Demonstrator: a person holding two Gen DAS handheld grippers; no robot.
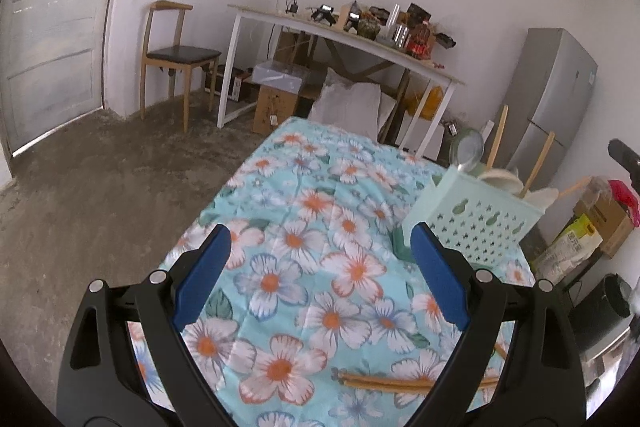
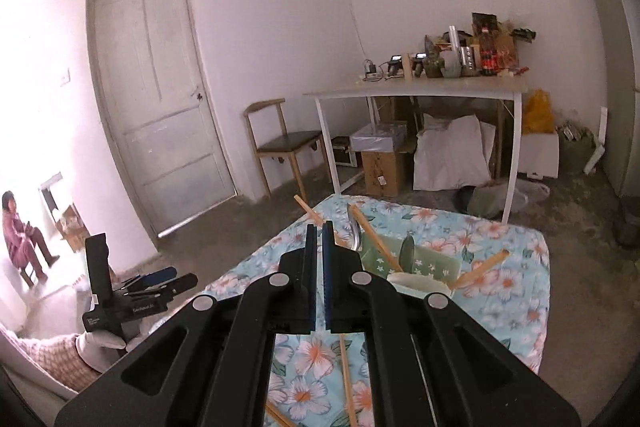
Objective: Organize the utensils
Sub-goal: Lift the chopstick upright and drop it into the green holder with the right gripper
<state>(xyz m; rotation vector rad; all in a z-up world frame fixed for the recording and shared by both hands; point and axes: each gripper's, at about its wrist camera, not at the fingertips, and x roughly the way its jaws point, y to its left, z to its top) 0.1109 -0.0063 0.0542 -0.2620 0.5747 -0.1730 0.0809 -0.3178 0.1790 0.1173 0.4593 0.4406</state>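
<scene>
Counts: one mint perforated basket (image 1: pixel 476 215), with three wooden handles (image 1: pixel 497 135) and one metal spoon (image 1: pixel 469 150) sticking out of it. On the floral cloth (image 1: pixel 320 227), two loose chopsticks (image 1: pixel 384 381) visible in the left view. Room: one chair (image 2: pixel 282 143), one white desk (image 2: pixel 416 91), one door (image 2: pixel 160 99), one fridge (image 1: pixel 554 99).

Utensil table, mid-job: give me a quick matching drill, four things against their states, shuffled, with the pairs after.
Things:
1. left gripper
2. right gripper
3. chopsticks
4. pale green basket

States:
A. lying flat on the floral cloth
B. jaws closed together, nothing between them
C. standing on the table with wooden handles sticking out
D. jaws spread wide, empty

Pairs: 1-D, 2-B, 3-A, 4-C
</scene>
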